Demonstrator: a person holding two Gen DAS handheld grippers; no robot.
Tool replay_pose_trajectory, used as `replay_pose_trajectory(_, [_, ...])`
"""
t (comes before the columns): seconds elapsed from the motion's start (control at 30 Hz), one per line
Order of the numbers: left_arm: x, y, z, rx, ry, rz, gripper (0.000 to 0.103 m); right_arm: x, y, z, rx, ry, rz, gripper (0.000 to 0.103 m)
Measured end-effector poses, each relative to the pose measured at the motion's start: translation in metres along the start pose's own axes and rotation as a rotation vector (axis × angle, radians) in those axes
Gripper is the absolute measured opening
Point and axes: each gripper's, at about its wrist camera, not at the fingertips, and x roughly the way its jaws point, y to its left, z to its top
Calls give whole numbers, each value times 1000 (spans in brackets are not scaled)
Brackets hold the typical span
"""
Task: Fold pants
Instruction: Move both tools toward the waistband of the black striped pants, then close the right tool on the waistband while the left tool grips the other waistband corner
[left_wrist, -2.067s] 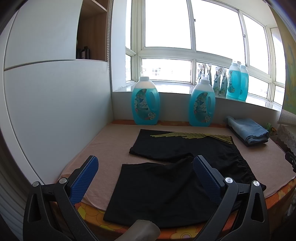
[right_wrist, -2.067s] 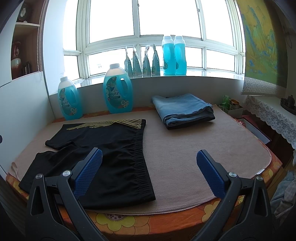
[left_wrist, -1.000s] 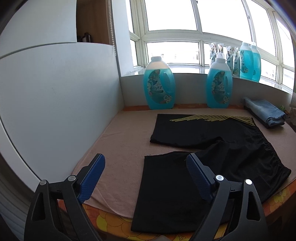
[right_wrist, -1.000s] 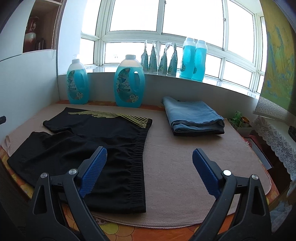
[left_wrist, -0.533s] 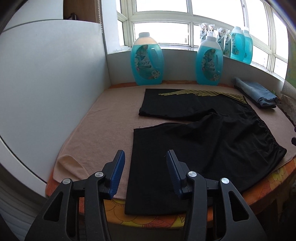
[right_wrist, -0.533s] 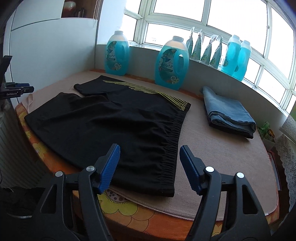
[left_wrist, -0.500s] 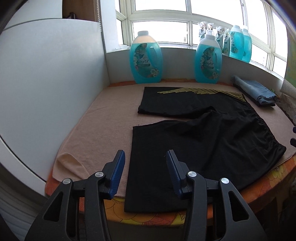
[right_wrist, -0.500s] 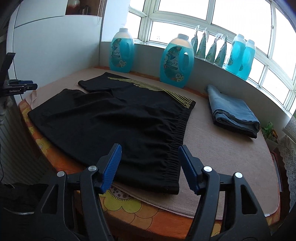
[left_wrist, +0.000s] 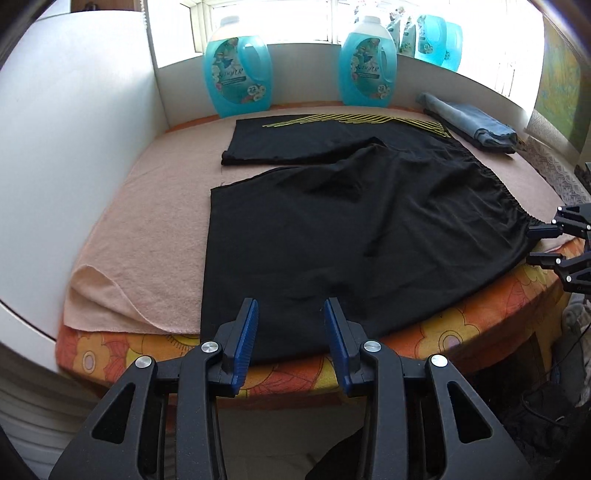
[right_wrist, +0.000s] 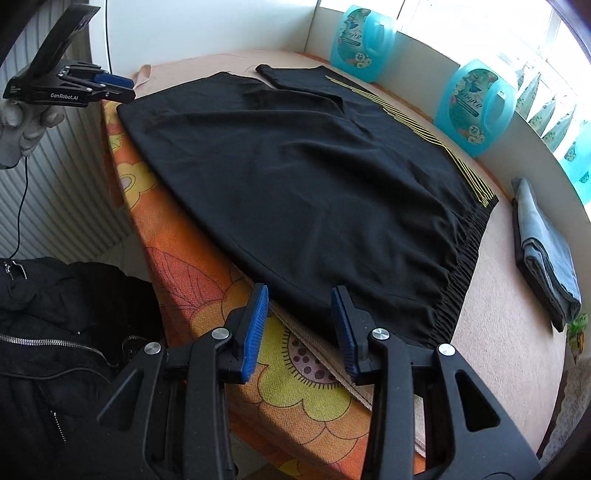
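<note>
Black pants with yellow side stripes lie spread flat on the table, also in the right wrist view. The near leg hangs over the table's front edge. My left gripper is open with a narrow gap, just in front of the near leg's hem, holding nothing. My right gripper is open with a narrow gap, at the front edge near the waistband corner, holding nothing. Each gripper shows in the other's view: the right, the left.
The table has a peach towel over a floral orange cloth. Two blue detergent jugs stand at the back. Folded jeans lie at the right. A white wall borders the left. A black jacket lies below.
Both grippers have dropped lower and come close to the table's front edge and the pants. Both have narrowed their jaws from wide open to a small gap.
</note>
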Motion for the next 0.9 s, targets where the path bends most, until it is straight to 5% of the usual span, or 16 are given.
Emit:
replay_pose_trajectory(0.17, [6,-15,-3,112,53,-47,35,17,2,10,-80,51,26,36])
replay_pose_trajectory(0.23, [6,-21,-4,158,61,-58,35,19,-2,14,-54,65,65,19])
replay_pose_trajectory(0.33, [4,-30,-3,222,60,-78,36,18,-7,17,-27,61,87,8])
replay_pose_trajectory(0.57, [18,-47,-4,330,69,-63,36,6,-21,26,39,5,55,5])
replay_pose_trajectory(0.9, [29,-29,-1,271,83,-25,36,4,-36,35,89,-17,46,4])
